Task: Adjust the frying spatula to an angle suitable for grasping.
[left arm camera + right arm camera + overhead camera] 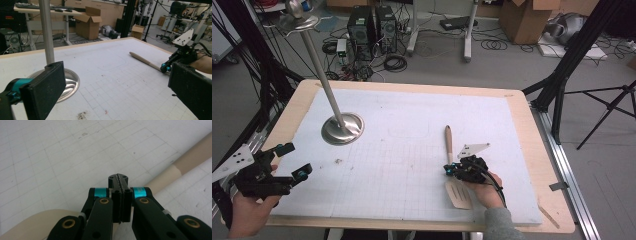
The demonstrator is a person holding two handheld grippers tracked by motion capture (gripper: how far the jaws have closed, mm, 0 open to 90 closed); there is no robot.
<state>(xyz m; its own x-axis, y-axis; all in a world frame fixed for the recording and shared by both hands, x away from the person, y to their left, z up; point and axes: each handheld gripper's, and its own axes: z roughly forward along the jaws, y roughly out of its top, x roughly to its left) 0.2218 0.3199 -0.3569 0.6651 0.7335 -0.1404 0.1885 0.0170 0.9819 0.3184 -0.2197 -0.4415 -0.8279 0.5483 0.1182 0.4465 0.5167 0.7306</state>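
Note:
A wooden spatula (pixel 448 142) lies on the white gridded mat (pixel 402 150), handle pointing away and slotted blade (pixel 458 194) near the front edge. My right gripper (pixel 451 169) sits over the spatula's neck. Its jaws are pressed together, nothing visible between them, in the right gripper view (pixel 118 180). There the spatula's handle (pixel 190 157) and blade (pixel 32 222) pass underneath the jaws. My left gripper (pixel 294 160) hovers open at the mat's left edge, nothing between its jaws (pixel 117 87). The left gripper view also has the spatula handle (pixel 145 61) and the right gripper (pixel 165 68) farther off.
A metal stand with a round base (pixel 343 129) and tall slanted pole (pixel 319 70) stands at the mat's back left; its base (pixel 70 85) lies just ahead of my left gripper. The mat rests on a wooden table (pixel 537 150). Cables, computers and boxes lie on the floor beyond.

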